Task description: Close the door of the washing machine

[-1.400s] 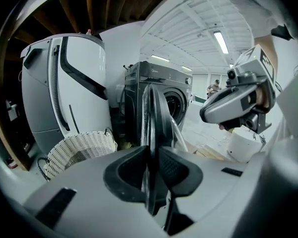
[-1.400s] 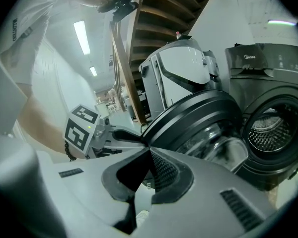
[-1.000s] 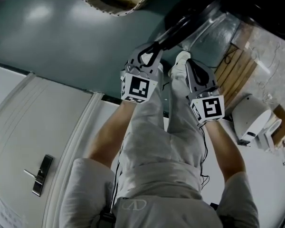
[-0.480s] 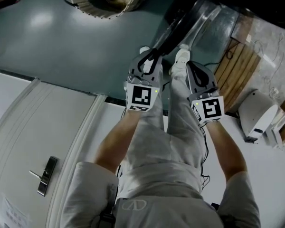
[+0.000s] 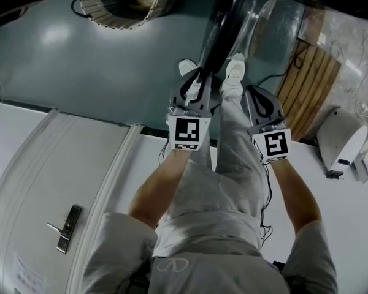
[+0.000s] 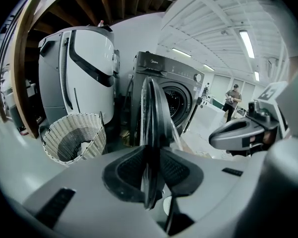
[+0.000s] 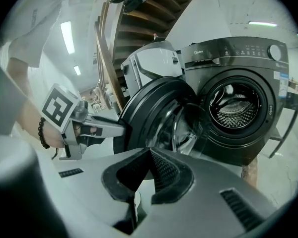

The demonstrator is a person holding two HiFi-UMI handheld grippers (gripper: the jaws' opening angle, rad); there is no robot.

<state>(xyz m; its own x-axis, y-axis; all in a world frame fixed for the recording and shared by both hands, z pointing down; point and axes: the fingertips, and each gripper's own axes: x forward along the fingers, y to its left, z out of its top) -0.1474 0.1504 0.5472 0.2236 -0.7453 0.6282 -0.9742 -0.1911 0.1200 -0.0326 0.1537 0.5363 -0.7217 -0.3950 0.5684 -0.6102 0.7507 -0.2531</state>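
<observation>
Door (image 7: 154, 110) swung nearer washer (image 7: 228, 53); left tongs (image 6: 150, 157) still clamp its rim.

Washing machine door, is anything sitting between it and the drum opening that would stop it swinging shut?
Nothing visible does. In the right gripper view the gap between the open door and the drum opening is free. The left gripper clamps the door's rim.
</observation>
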